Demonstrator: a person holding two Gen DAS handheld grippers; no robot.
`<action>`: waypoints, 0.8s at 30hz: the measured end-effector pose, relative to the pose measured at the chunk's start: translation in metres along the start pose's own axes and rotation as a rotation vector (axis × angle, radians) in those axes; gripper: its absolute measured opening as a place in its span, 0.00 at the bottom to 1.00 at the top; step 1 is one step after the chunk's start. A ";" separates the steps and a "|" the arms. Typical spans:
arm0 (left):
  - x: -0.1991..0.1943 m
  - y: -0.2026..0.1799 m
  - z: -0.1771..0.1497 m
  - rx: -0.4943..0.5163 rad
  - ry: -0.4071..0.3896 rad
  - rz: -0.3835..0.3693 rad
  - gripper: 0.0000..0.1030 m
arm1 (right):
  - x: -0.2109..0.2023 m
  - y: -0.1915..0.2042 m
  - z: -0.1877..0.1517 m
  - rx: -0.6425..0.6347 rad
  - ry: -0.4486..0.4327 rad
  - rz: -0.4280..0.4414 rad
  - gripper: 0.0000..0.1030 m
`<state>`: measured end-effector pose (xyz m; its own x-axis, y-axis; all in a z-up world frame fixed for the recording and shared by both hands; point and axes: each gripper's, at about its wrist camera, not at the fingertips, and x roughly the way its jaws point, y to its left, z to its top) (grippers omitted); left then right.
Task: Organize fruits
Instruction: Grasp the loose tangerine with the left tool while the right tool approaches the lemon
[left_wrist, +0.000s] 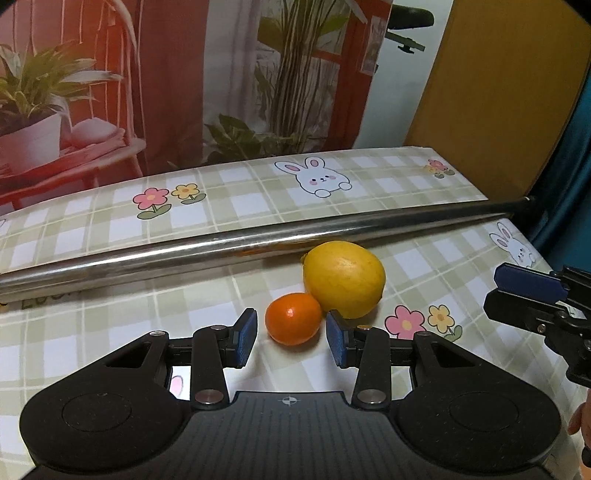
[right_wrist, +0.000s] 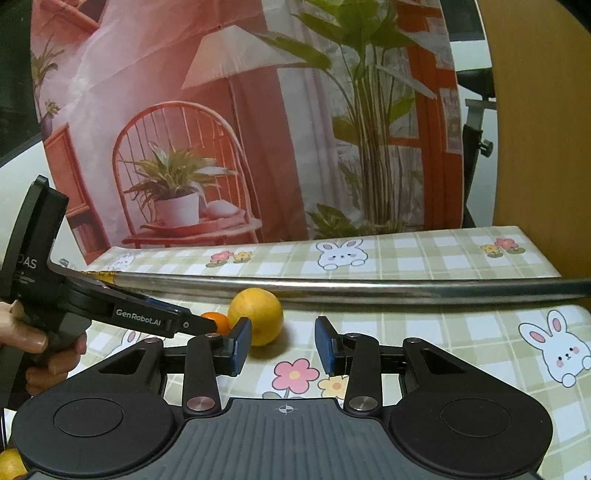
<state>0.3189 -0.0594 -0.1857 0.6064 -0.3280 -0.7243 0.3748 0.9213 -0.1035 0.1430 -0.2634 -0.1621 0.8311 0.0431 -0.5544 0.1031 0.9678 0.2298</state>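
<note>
While a printed backdrop of red chairs and potted plants fills the far side, the table in front of it wears a checked cloth with rabbits and flowers, and a long shiny metal bar runs across it from side to side. Just on the near side of that bar lies a yellow fruit, lemon-like in shape, and touching its near-left side sits a smaller orange fruit, like a mandarin. Seen from its own camera, the left gripper is low over the cloth with its jaws spread wide, gripping nothing; the blue pads stand one on each side of the orange fruit with a small gap on either side, so the fruit lies between the fingertips without being touched, and the yellow fruit sits just beyond the right-hand pad. From the right wrist view the same gripper reaches in from the left, held by a hand, its tip at the orange fruit. The right gripper is likewise released and empty, its pads wide apart over a pink flower print; the yellow fruit lies just ahead of its left pad, not between the fingers.
</note>
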 end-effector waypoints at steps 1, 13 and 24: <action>0.003 0.000 0.001 0.000 0.004 0.001 0.42 | 0.001 -0.001 -0.001 0.002 0.002 0.000 0.34; 0.027 0.003 0.010 -0.002 0.106 0.004 0.42 | 0.012 -0.002 -0.006 0.013 0.029 0.007 0.34; 0.032 0.009 0.017 -0.012 0.086 0.013 0.41 | 0.016 -0.001 -0.006 0.006 0.042 0.009 0.34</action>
<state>0.3540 -0.0656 -0.1982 0.5482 -0.2976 -0.7816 0.3591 0.9278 -0.1014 0.1535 -0.2623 -0.1759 0.8086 0.0620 -0.5851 0.0996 0.9657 0.2399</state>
